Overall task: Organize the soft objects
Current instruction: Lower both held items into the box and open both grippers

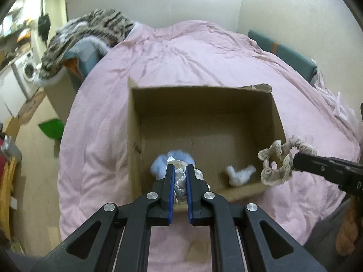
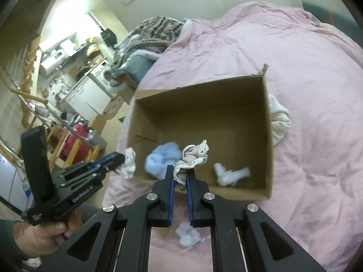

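Note:
An open cardboard box [image 1: 199, 102] [image 2: 204, 99] stands on a pink bed cover. My left gripper [image 1: 180, 167] is shut on a white ruffled scrunchie [image 1: 180, 184], over the box's near left corner. In the right wrist view that left gripper [image 2: 123, 158] and its white scrunchie [image 2: 128, 164] are just outside the box's left wall. My right gripper [image 2: 180, 168] is shut on a beige lace-edged scrunchie [image 2: 195, 156] above the box's near edge. From the left wrist view the right gripper [image 1: 295, 159] and beige scrunchie [image 1: 275, 165] hang at the box's right wall. A pale blue fluffy piece [image 2: 158, 161] and a white fluffy piece [image 2: 231, 174] lie inside the box.
A white cloth bundle [image 2: 280, 117] lies against the box's right outer wall. A small white item in clear plastic [image 2: 188, 235] lies on the cover near me. A striped blanket [image 1: 90, 31] is heaped at the bed's far left. Past the bed's left edge are floor and kitchen units.

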`<state>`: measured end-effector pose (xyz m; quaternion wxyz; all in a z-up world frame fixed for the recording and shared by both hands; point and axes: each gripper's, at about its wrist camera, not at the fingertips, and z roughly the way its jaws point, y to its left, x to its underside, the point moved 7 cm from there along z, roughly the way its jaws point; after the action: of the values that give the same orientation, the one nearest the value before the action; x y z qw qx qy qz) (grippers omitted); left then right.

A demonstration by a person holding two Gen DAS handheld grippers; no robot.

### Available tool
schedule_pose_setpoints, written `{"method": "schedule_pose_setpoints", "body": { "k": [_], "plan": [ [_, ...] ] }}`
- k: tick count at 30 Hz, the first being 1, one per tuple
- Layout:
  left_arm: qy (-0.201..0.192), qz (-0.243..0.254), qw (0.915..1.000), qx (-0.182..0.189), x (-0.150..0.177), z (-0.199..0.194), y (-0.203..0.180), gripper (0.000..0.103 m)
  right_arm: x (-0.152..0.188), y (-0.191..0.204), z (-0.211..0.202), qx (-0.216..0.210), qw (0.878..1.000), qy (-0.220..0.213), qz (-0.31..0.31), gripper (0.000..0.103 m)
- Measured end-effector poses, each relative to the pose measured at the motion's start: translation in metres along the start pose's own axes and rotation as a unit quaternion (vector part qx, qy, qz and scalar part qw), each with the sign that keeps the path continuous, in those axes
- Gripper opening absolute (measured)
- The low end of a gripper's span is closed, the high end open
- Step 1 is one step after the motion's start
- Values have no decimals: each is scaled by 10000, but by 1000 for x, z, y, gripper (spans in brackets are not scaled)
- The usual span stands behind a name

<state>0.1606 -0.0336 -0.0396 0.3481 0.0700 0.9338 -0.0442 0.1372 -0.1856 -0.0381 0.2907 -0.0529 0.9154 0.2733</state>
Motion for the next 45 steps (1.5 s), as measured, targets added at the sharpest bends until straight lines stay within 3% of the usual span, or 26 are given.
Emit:
{"method": "schedule_pose_setpoints", "body": {
  "k": [8,12,27,42,45],
  "plan": [
    [-47,207,9998,58,-6,39,-15,9,8,-26,24,288,9990,170,297,11],
    [171,52,9997,153,1,52,-14,9,12,-32,32,376,9982,266,395,11],
    [277,-58,9996,-25,5,60,-11,9,23,-39,55,612,9945,719,455,11],
    [192,66,9998,-23,9,55,-16,11,24,-43,58,652,9932,755,600,12],
    [165,114,9998,-29,9,54,-18,17,22,-44,58,629,9932,731,658,12]
  ]
}}
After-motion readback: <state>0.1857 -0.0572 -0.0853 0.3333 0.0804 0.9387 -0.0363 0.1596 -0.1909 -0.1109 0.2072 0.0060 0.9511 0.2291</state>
